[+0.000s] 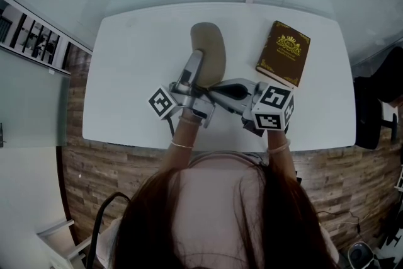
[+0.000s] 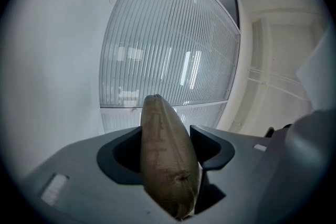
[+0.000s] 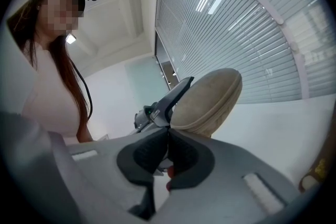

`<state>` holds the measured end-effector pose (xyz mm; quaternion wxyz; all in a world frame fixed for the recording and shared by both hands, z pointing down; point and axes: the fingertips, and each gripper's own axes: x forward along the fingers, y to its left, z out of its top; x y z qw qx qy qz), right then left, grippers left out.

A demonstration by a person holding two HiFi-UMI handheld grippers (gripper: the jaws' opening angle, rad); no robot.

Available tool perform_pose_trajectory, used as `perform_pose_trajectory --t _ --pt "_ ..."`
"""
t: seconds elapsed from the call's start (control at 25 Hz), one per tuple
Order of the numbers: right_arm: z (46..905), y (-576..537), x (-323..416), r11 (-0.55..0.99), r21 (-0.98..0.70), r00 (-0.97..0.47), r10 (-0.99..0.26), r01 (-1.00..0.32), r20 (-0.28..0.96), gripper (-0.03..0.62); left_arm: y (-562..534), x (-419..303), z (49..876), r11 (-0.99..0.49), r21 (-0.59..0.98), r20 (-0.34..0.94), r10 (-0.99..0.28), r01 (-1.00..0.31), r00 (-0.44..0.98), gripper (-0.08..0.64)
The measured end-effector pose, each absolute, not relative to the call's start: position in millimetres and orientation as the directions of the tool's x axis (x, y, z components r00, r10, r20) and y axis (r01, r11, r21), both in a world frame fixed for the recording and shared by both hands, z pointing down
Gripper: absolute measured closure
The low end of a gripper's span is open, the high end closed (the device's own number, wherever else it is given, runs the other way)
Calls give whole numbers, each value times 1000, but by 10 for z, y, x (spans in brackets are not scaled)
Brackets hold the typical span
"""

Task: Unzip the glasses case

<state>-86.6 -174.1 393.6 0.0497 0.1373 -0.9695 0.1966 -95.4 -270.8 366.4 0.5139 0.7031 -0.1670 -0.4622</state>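
1. The glasses case (image 1: pixel 211 50), a tan oval pouch, is held up over the middle of the white table (image 1: pixel 126 91) with its far end tipped upward; it appears to be clear of the tabletop
2. The left gripper (image 1: pixel 196 69) is clenched on the case's near end, one pad on each broad face, so in the left gripper view the case stands edge-on between the jaws
3. The right gripper (image 1: pixel 217 90) comes in from the right to the case's near lower edge. Its jaws are pinched together, tips right at the zip seam (image 3: pixel 226 110); the pull tab is too small to make out, so I cannot tell whether it is caught there
4. The stretch of seam that shows looks closed, so I judge the unzipping is hardly begun, if at all
5. If the right jaws have nipped only fabric, or nothing, a draw along the seam would slip off and the zip would not travel
6. The left grip is on one end only, so a hard tug could twist the case between the pads or drag it free onto the table
7. A brown book (image 1: pixel 283 52) lies well apart at the right, out of the way
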Motion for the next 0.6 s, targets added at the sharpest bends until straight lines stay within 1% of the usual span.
perform_pose_trajectory --t 0.6 --pt "3974 -1747 -646 865 -356 -935 -320 -354 154 575 -2667 -888 3607 -482 873 -440 -714 74 544 279"
